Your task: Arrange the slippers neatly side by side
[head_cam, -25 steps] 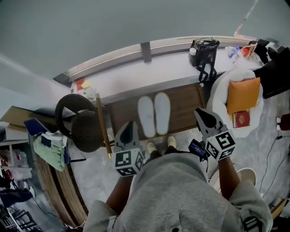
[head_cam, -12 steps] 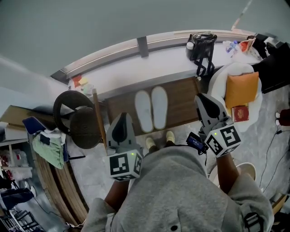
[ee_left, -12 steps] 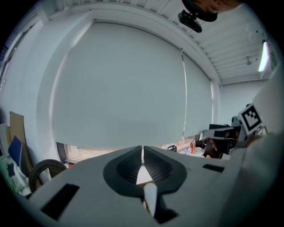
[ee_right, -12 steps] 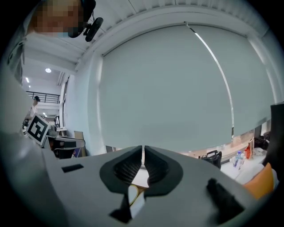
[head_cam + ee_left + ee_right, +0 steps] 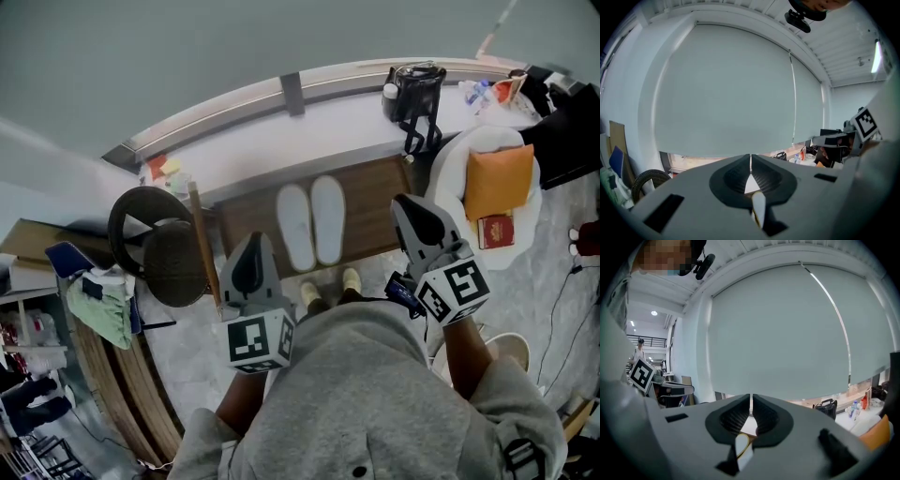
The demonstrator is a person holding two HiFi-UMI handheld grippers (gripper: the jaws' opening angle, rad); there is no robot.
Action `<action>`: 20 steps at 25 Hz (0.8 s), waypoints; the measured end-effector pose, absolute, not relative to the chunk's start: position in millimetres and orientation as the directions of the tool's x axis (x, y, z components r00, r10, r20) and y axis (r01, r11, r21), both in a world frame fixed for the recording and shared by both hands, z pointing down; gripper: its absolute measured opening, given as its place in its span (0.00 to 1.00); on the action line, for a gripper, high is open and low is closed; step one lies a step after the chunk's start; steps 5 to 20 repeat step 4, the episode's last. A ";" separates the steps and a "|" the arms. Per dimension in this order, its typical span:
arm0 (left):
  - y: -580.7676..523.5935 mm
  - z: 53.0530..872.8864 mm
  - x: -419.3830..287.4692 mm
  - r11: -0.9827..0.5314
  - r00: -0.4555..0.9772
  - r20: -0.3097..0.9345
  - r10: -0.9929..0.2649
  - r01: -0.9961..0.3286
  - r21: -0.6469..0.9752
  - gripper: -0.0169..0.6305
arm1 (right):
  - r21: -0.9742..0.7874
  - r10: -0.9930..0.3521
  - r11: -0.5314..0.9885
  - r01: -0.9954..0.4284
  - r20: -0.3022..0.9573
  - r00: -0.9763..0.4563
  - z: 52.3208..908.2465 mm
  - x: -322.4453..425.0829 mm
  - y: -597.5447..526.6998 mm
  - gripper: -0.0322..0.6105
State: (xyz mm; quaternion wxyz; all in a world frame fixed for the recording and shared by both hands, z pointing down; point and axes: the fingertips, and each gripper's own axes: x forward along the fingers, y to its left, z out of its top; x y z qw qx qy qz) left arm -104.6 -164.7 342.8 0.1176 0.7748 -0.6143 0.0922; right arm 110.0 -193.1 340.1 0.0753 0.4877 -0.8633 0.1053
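Two white slippers lie side by side on a brown mat (image 5: 375, 211) in the head view, the left slipper (image 5: 293, 226) touching the right slipper (image 5: 328, 219), toes toward the wall. My left gripper (image 5: 251, 246) is raised near my body, below and left of the pair, shut with nothing in it. My right gripper (image 5: 410, 208) hovers over the mat's right part, also shut and empty. Both gripper views look up at a pale window blind; the left gripper (image 5: 750, 159) and the right gripper (image 5: 751, 399) show their jaws closed.
A dark round stool (image 5: 161, 246) stands left of the mat, a wooden stick (image 5: 203, 248) leaning beside it. A black bag (image 5: 415, 92) sits on the sill. A white chair with an orange cushion (image 5: 498, 180) is at the right. My feet (image 5: 326, 286) stand at the mat's near edge.
Both grippers have lifted slightly toward my body, and the right one has shifted a little left. The slippers have not moved.
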 end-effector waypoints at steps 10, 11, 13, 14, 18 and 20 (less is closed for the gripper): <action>-162.2 346.2 -104.0 -0.218 0.229 0.295 -0.928 -0.973 0.072 0.06 | -0.105 -0.821 0.510 -0.854 0.239 -0.519 343.5 108.0 -190.4 0.11; -162.2 346.2 -104.0 -0.218 0.229 0.295 -0.928 -0.973 0.072 0.06 | -0.105 -0.821 0.510 -0.854 0.239 -0.519 343.5 108.0 -190.4 0.11; -162.2 346.2 -104.0 -0.218 0.229 0.295 -0.928 -0.973 0.072 0.06 | -0.105 -0.821 0.510 -0.854 0.239 -0.519 343.5 108.0 -190.4 0.11; -162.2 346.2 -104.0 -0.218 0.229 0.295 -0.928 -0.973 0.072 0.06 | -0.105 -0.821 0.510 -0.854 0.239 -0.519 343.5 108.0 -190.4 0.11; -162.2 346.2 -104.0 -0.218 0.229 0.295 -0.928 -0.973 0.072 0.06 | -0.105 -0.821 0.510 -0.854 0.239 -0.519 343.5 108.0 -190.4 0.11; -162.2 346.2 -104.0 -0.218 0.229 0.295 -0.928 -0.973 0.072 0.06 | -0.105 -0.821 0.510 -0.854 0.239 -0.519 343.5 108.0 -190.4 0.11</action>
